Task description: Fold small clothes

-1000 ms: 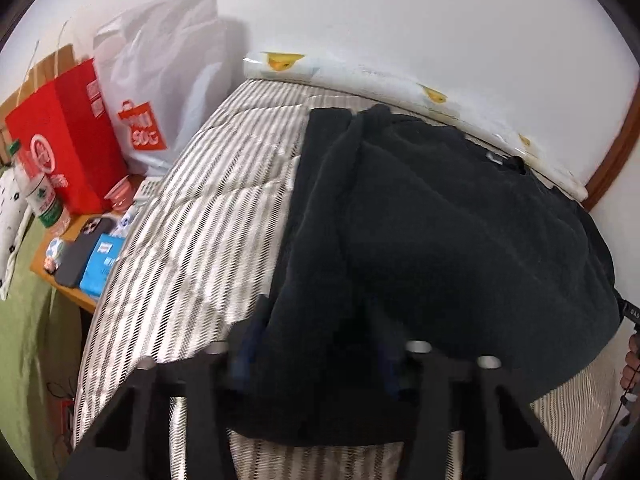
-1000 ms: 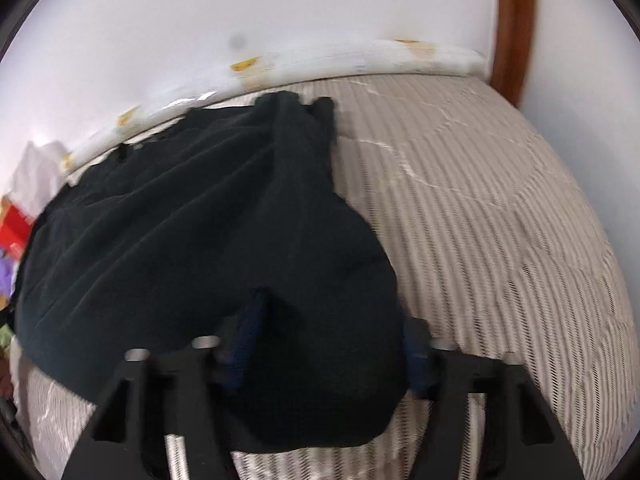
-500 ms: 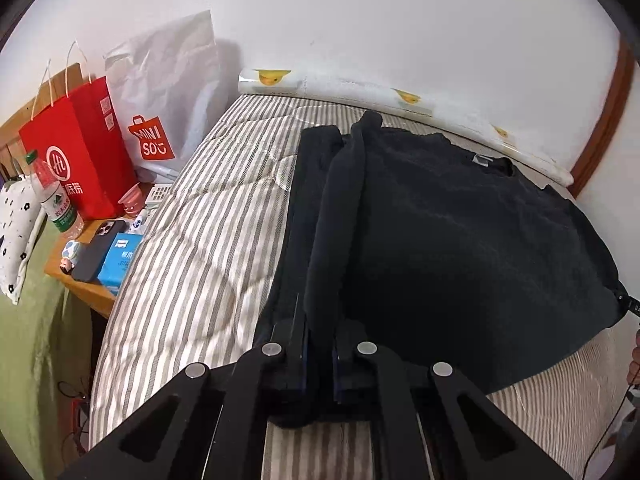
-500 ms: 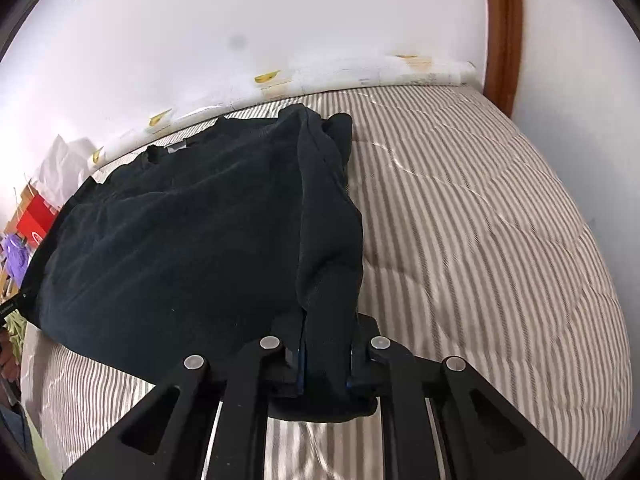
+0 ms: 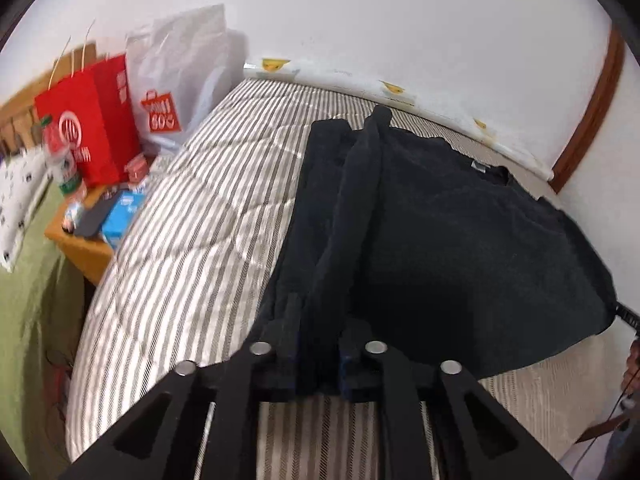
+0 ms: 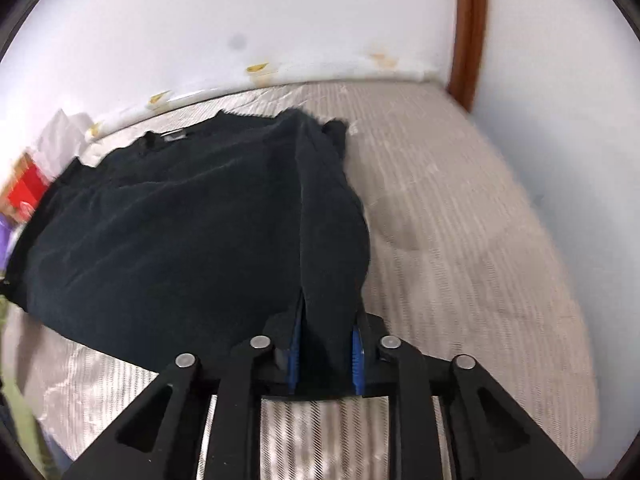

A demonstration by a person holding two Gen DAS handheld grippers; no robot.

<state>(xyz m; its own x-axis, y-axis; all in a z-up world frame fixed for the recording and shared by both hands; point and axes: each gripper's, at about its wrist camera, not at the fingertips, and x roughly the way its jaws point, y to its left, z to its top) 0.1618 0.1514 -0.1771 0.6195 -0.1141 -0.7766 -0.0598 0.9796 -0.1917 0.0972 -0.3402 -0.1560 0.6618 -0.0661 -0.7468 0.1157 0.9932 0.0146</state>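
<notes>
Two views, left wrist first. Left hand-held gripper [image 5: 319,354] clamped on a bunched bottom corner of the black shirt [image 5: 460,248], cloth filling the narrow gap between the fingers [image 5: 282,328]. Shirt spread over the striped bed [image 5: 192,248], collar toward the wall, its left edge folded into a long ridge running away from the gripper. Beside the bed, a red bag [image 5: 86,120], a white bag [image 5: 176,84] and a small counter [image 5: 86,246] with clutter.

From the right wrist: right hand-held gripper [image 6: 326,354] pinching the other bottom corner of the shirt [image 6: 168,232] between blue pads [image 6: 295,354], fabric folded into a ridge above. Bare striped bed [image 6: 460,240] to the right, wooden trim [image 6: 468,32] at the wall corner.
</notes>
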